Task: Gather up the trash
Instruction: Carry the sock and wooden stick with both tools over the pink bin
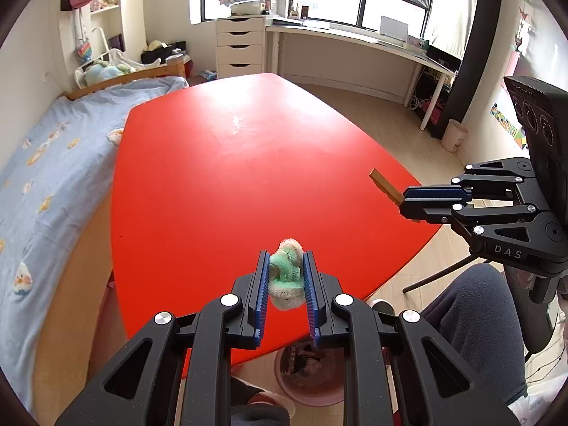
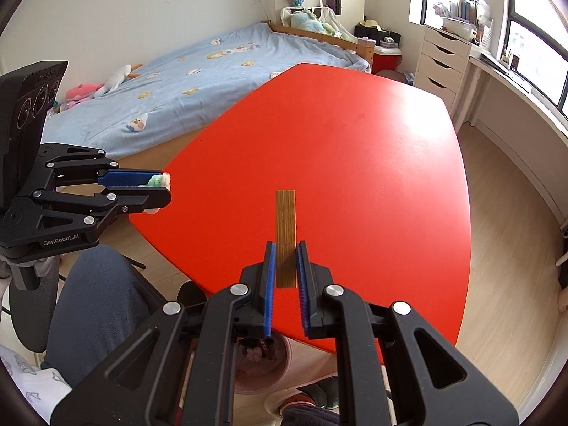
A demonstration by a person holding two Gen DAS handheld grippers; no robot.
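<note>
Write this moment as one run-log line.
left gripper: shut on fuzzy green toy | right gripper: shut on wooden strip | red table: bare | pink bin: below table edge

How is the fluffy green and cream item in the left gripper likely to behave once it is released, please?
The fluffy item looks soft, bulging between the left gripper pads, so probably light and squashy. It should drop limply, not roll.

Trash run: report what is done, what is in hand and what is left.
Done: the red table shows no loose trash, and the pink bin on the floor under its near edge already holds wrappers. In hand: the left gripper is shut on a fuzzy green and white piece; the right gripper is shut on a flat wooden strip. Left: dropping both into the bin.
</note>
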